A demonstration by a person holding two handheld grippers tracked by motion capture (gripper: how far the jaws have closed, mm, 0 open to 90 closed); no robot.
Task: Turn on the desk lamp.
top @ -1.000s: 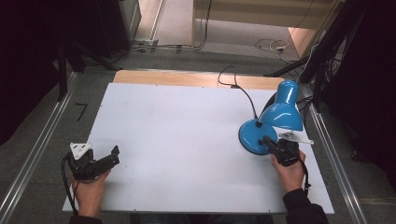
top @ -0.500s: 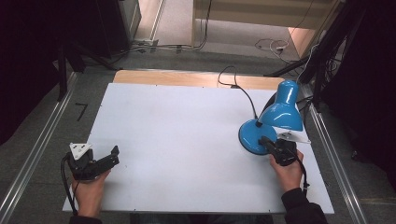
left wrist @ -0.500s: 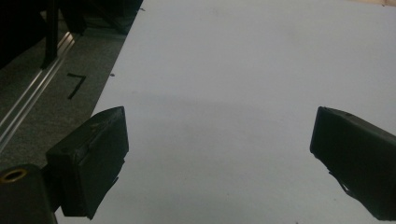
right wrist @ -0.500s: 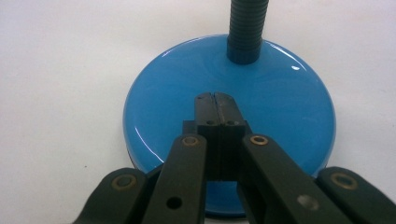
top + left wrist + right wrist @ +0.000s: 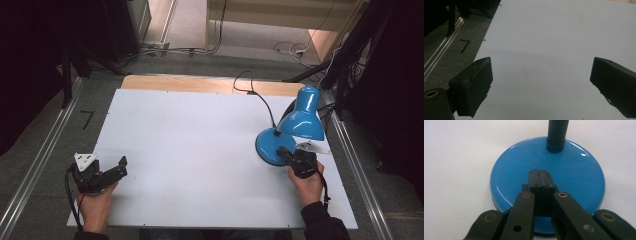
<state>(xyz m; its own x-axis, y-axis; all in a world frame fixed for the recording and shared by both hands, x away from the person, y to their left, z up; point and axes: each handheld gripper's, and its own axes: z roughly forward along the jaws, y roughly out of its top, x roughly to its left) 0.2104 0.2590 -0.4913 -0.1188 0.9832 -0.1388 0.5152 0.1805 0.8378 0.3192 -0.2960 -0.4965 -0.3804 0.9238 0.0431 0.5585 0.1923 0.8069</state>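
- Pressing down with jaws together, the right gripper (image 5: 539, 173) rests its closed tips on the top of the blue lamp base (image 5: 574, 177), just in front of the ribbed black neck (image 5: 557, 132); nothing sits between the jaws.
- Compared with the earlier high-view frames, the right gripper (image 5: 286, 154) has advanced a short way from the near rim of the lamp base (image 5: 267, 145) onto its upper surface. The lamp itself has not shifted.
- Judgement: the closed tips serve as a pusher, probably for a switch on the base or to steady or slide the lamp. No switch can be made out under the tips, so the purpose cannot be confirmed.
- The lamp shade (image 5: 302, 120) hangs over the far right side of the lamp base, and the black cord (image 5: 260, 97) runs from the base toward the wooden edge (image 5: 200, 82) of the table.
- The left gripper (image 5: 117, 167) is held well away from the lamp base, at the opposite near corner of the white table (image 5: 190, 140); its jaws stand wide apart over bare surface and hold nothing. It has not moved.
- Containers: none are present on the table; the lamp is the only object standing on it.
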